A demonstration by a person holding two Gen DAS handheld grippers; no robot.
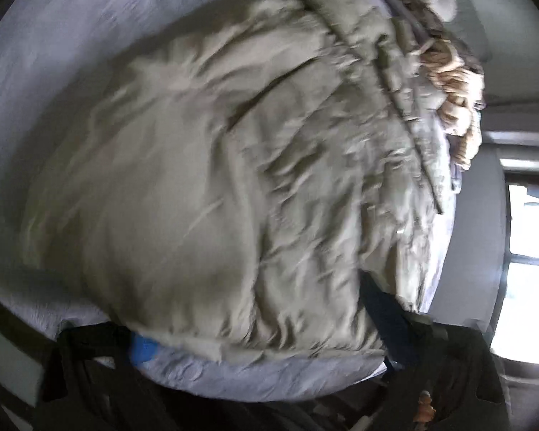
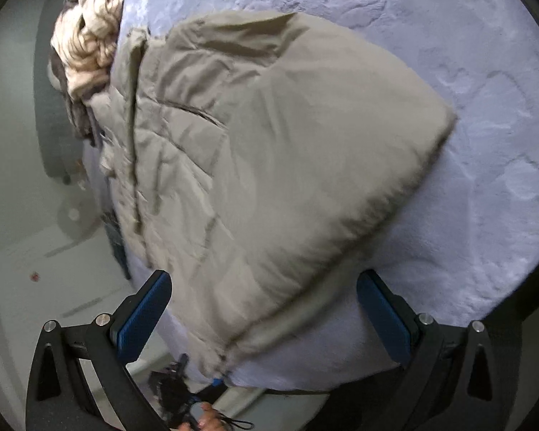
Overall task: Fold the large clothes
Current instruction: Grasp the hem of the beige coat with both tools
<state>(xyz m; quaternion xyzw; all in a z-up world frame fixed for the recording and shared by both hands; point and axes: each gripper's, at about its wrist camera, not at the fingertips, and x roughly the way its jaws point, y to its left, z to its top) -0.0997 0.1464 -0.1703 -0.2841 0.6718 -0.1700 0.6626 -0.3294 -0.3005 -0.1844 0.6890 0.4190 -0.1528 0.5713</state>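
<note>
A khaki padded jacket lies spread on a lavender fluffy bed cover, its hem toward me. In the left wrist view my left gripper straddles the hem. Its blue pad is at the hem's edge and the other finger lies against the fabric; blur hides whether they press. In the right wrist view the jacket has a folded corner pointing right. My right gripper stands open and wide, with the hem between its blue pads and untouched by them.
A heap of cream and brown fleecy clothes sits at the bed's edge beyond the jacket's collar. A bright window is at the right. Pale floor drops off left of the bed. A hand shows below.
</note>
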